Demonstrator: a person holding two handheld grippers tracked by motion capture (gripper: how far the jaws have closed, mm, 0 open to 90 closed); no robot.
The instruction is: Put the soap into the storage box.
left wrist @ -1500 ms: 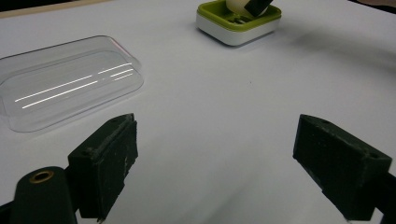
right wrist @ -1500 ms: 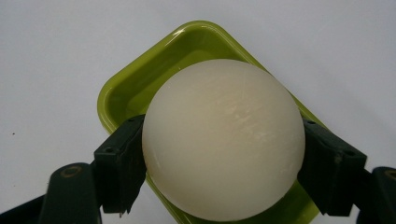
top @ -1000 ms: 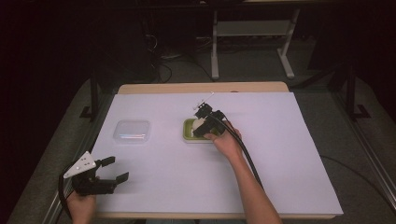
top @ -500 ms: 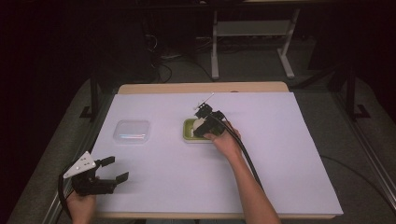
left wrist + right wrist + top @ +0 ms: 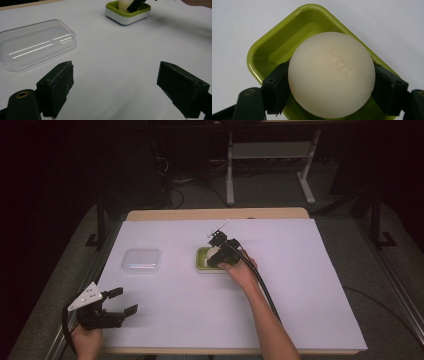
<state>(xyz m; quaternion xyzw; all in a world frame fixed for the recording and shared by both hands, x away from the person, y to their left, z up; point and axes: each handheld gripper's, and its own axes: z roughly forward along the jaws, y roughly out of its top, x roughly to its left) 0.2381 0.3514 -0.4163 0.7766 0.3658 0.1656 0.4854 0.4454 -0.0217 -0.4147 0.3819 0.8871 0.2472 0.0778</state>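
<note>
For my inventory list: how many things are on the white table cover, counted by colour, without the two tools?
Green: 1, the dish
Cream white: 1, the round soap in the dish
Clear: 1, the lid
Total: 3

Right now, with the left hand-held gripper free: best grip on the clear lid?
Take the clear lid across its short width, coming from above. It lies flat, dome up, clear of the green tray, and the left hand-held gripper stands open beside it.
</note>
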